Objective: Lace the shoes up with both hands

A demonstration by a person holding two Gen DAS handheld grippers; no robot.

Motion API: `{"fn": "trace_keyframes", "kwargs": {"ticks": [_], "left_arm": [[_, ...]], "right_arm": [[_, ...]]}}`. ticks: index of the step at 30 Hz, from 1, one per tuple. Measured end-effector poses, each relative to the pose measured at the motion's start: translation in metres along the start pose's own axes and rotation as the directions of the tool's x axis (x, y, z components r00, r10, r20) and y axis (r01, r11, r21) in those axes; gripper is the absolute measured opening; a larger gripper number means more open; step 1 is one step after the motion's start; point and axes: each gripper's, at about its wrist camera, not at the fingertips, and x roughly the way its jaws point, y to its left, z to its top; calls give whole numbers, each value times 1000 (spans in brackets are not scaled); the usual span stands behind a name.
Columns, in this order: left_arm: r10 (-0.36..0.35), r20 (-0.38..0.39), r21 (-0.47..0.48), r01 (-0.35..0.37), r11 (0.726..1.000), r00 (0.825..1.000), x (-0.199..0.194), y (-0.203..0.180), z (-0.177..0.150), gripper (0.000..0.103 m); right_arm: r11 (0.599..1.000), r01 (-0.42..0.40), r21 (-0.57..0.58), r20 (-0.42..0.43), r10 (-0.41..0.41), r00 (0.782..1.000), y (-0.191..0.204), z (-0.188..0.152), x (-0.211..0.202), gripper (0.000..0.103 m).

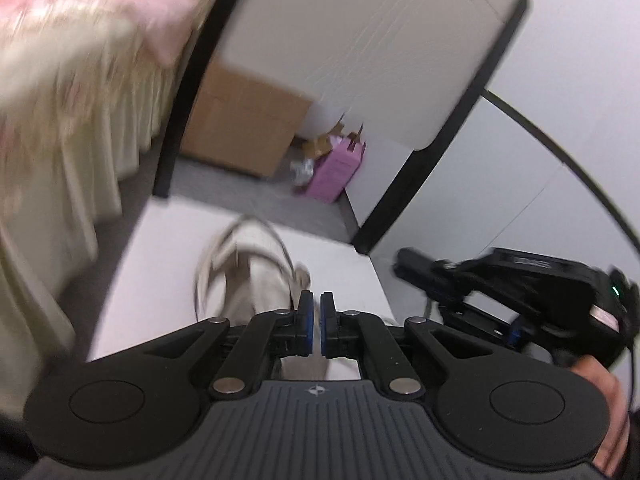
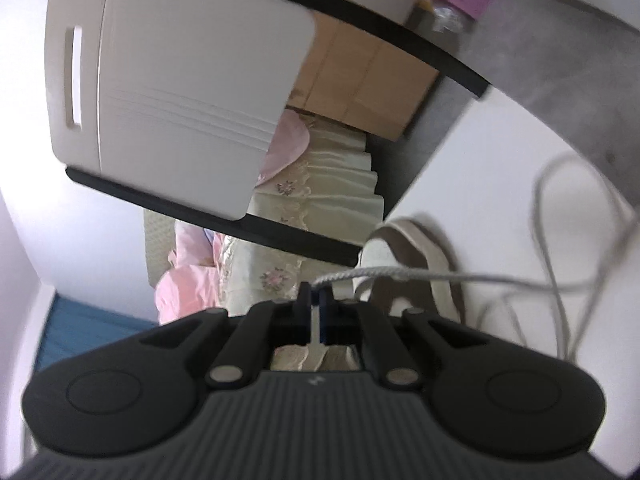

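A cream-white shoe [image 1: 256, 276] lies on the white table [image 1: 160, 264], blurred, just beyond my left gripper [image 1: 317, 304]. The left jaws are nearly closed with a thin gap; nothing shows between them. The right gripper [image 1: 516, 292] shows at the right in the left wrist view. In the right wrist view the shoe [image 2: 412, 264] lies ahead to the right. My right gripper [image 2: 316, 296] is shut on a grey-white shoelace [image 2: 420, 276], which runs taut from the jaws rightward over the shoe and loops on the table.
A white chair back [image 2: 180, 92] with black frame stands beyond the table. A cardboard box [image 1: 240, 120] and a pink box [image 1: 336, 168] sit on the grey floor. A bed with cream and pink bedding [image 2: 280, 216] is nearby.
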Motion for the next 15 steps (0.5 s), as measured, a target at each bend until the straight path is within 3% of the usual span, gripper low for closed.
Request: {"fn": "trace_keyframes", "kwargs": {"ticks": [5,11,15], "left_arm": [[23,-39,133,-18,991,999,27,-3,25,3],[25,-147,151,-2,988,989,80,16,40,3],[-25,-178,145,51,988,984,91,21,39,3]], "right_arm": [[999,30,40,-35,-29,999,-24,19,28,4],[997,61,39,-66,-58,996,-42,30,50,4],[997,60,54,-91,-55,994,-51,25,54,4]]}}
